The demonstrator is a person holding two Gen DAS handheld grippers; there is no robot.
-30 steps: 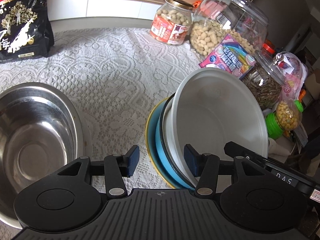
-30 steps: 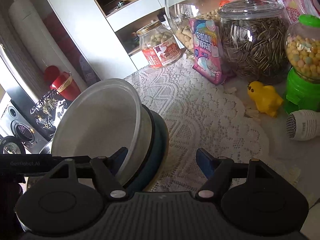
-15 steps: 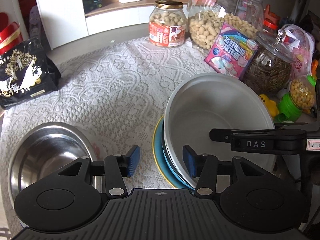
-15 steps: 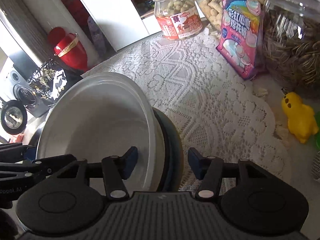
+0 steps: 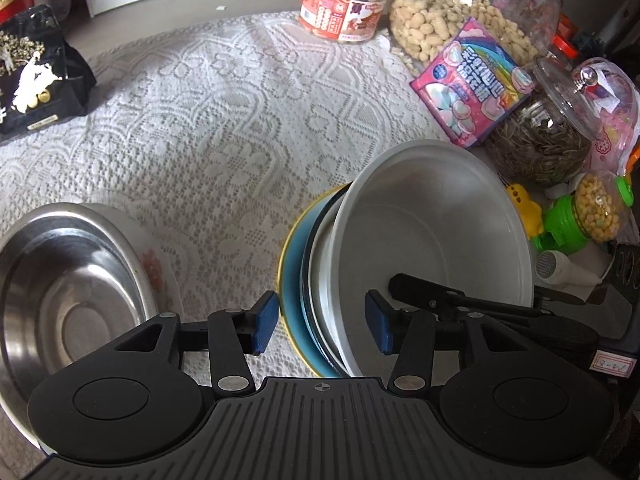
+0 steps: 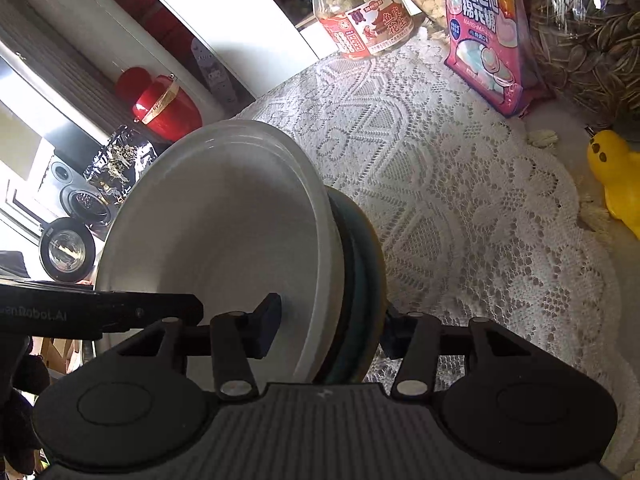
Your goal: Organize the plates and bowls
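A stack of dishes is held up on edge above the lace cloth: a white bowl [image 5: 432, 240] in front, a blue plate [image 5: 296, 280] with a yellow rim behind it. My left gripper [image 5: 322, 322] straddles the stack's near rim, jaws around it with small gaps. My right gripper [image 6: 330, 330] grips the opposite rim; its left pad sits inside the white bowl [image 6: 224, 232], its right finger behind the plates. A steel bowl [image 5: 60, 304] rests on a floral plate [image 5: 158, 268] at the left.
Peanut jars [image 5: 344, 4], a pink marshmallow bag [image 5: 472, 80], a sunflower seed jar [image 5: 544, 136], a yellow duck [image 5: 522, 208] and a green candy dispenser [image 5: 580, 220] crowd the right. A black bag [image 5: 36, 76] lies far left. Lace cloth [image 5: 224, 120] covers the table.
Both grippers have moved with the stack; the stack now stands more on edge. The right gripper's fingers have closed onto the stack's rim.
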